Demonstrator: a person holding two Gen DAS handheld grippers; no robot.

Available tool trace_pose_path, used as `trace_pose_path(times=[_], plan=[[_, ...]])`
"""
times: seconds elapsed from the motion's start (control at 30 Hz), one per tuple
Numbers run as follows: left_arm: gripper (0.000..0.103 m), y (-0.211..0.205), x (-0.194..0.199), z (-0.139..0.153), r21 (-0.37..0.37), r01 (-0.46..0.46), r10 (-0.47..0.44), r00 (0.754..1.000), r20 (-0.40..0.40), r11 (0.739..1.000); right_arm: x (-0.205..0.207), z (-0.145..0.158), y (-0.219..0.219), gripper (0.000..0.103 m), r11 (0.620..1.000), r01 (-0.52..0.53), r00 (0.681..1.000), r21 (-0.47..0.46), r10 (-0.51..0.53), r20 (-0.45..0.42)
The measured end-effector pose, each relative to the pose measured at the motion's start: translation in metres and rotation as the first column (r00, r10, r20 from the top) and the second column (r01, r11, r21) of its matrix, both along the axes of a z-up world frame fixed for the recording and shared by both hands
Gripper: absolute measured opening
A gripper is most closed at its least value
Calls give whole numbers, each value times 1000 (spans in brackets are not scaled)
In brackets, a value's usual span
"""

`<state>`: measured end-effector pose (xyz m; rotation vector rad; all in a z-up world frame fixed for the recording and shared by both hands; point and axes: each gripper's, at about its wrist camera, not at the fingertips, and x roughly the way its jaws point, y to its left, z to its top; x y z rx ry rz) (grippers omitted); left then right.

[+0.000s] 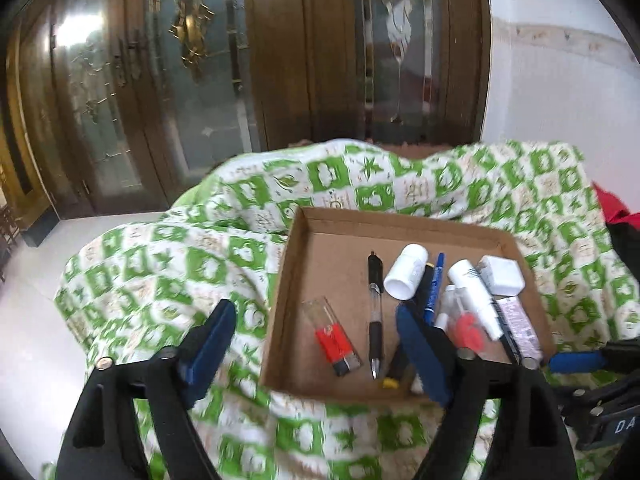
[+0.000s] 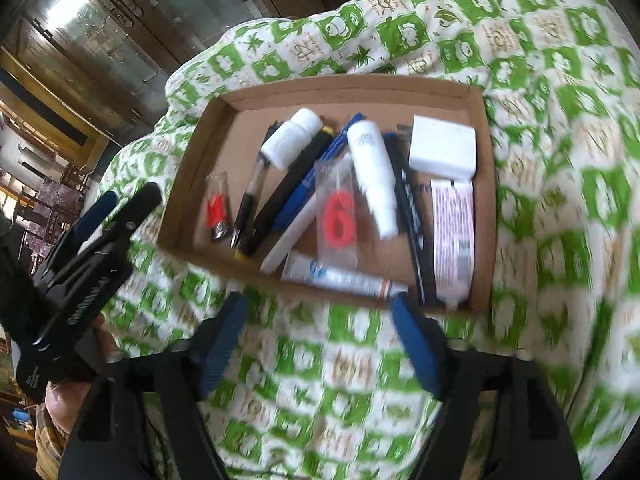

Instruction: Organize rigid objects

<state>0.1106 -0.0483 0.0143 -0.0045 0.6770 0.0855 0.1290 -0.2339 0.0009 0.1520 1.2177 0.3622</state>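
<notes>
Both claws stand open with nothing between their blue pads. Seen from the left wrist, the left gripper [image 1: 316, 344] hangs over the near left edge of the cardboard tray [image 1: 316, 216], one finger over the green-and-white cloth [image 1: 160, 264] and the other over the tray's floor. Inside the tray, from left to right, lie a clear case with a red insert [image 1: 332, 340], a black clicker pen [image 1: 375, 312], a white bottle [image 1: 406, 276], a blue pen [image 1: 435, 284], a packet with a red 6 [image 1: 466, 330], a white spray bottle [image 1: 474, 296] and a white charger block [image 1: 502, 276]. At the right edge the right gripper's blue finger [image 1: 576, 361] shows just beside the tray's near right corner.

From the right wrist, the right gripper [image 2: 320, 344] hovers over the cloth [image 2: 360, 380] just short of the tray's [image 2: 344, 84] near wall, jaws spread wide. All the items lie inside the tray (crowded toward its middle and right): the red-insert case [image 2: 218, 208], clicker pen [image 2: 250, 204], white bottle [image 2: 292, 138], a black marker [image 2: 288, 192], blue pen [image 2: 312, 184], red 6 packet [image 2: 338, 216], spray bottle [image 2: 372, 176], charger block [image 2: 442, 148], a printed tube [image 2: 454, 240] at the right wall, and a white tube [image 2: 340, 276] along the near wall. The left gripper [image 2: 132, 200] appears at the left, held in a hand [image 2: 66, 400], near the tray's left wall.
</notes>
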Motion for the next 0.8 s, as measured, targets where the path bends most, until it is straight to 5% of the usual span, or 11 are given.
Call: trace_pose_path(times=[0.27,0.8], plan=[[102,-6,-54,22,55,24,-27,998,48,998,-43,1,-9,103,994,76,997,84,-75,-25],[102,-1,-85,21,46,8,-8,1000,4,999,-86,42,-12,103,988,144,960,-48,-128,249]])
